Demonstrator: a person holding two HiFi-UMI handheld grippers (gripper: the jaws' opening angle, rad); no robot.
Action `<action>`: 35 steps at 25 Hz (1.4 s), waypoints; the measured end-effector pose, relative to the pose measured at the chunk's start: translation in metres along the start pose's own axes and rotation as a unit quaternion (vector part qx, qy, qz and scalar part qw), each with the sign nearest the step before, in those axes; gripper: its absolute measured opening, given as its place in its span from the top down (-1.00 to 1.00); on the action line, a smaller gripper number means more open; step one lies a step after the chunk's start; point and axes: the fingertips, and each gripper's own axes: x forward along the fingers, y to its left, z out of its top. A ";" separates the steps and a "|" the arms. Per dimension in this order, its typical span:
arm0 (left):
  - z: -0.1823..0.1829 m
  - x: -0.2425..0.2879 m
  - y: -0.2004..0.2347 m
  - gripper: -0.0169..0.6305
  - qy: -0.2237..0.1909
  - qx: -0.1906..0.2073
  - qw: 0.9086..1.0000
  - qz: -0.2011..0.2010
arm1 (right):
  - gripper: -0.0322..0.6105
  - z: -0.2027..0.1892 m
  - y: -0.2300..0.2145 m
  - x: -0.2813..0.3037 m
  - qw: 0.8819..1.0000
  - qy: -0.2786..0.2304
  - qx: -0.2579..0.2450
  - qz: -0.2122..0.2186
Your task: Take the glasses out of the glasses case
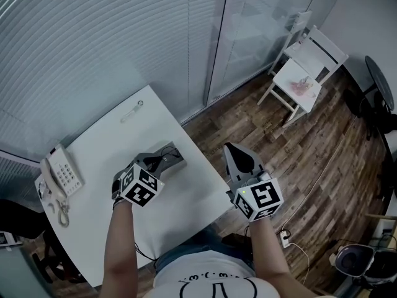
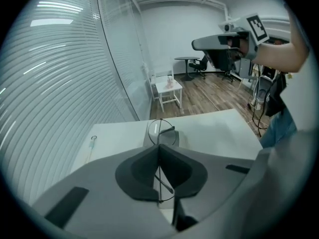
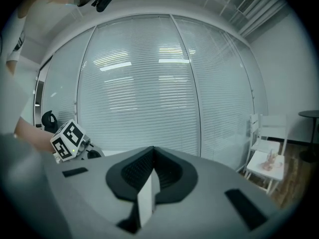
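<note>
White surface (image 1: 105, 135) beside a glass wall with blinds; wood floor beyond. Glasses case (image 1: 173, 156) lay near the surface's right edge. Left gripper (image 2: 159, 152) angled down over it, fingers clamped on the thin wire frame of the glasses (image 2: 160, 132). One round lens showed just above the fingertips, the case directly beneath. Grip taken on the wire, likely to spare the lens. Glasses appeared partly raised from the case; whether fully clear, could not tell. Right gripper (image 3: 152, 153) hung off the surface's edge, roughly level, fingers together with nothing between them. Judged idle, parked clear of the work. Telephone (image 1: 62, 172) at far left, uninvolved.
</note>
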 end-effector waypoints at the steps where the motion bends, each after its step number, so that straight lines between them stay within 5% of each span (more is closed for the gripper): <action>1: 0.002 -0.004 -0.001 0.88 -0.004 0.003 1.000 0.003 | 0.87 0.002 0.001 -0.005 1.000 -0.002 -0.001 -0.003; 10: -0.005 -0.067 -0.006 0.88 -0.043 0.015 0.998 0.041 | 0.87 0.015 0.042 -0.041 0.999 -0.027 -0.005 -0.019; 18: -0.049 -0.126 -0.009 0.88 -0.044 0.005 0.997 0.064 | 0.87 0.024 0.099 -0.064 0.999 -0.047 -0.005 -0.014; 29: -0.121 -0.135 -0.011 0.88 -0.034 -0.104 0.994 0.029 | 0.87 0.011 0.151 -0.065 0.999 -0.032 -0.004 -0.001; 35: -0.160 -0.098 -0.012 0.88 0.015 -0.151 0.988 -0.005 | 0.87 -0.011 0.166 -0.058 1.000 -0.003 -0.003 0.008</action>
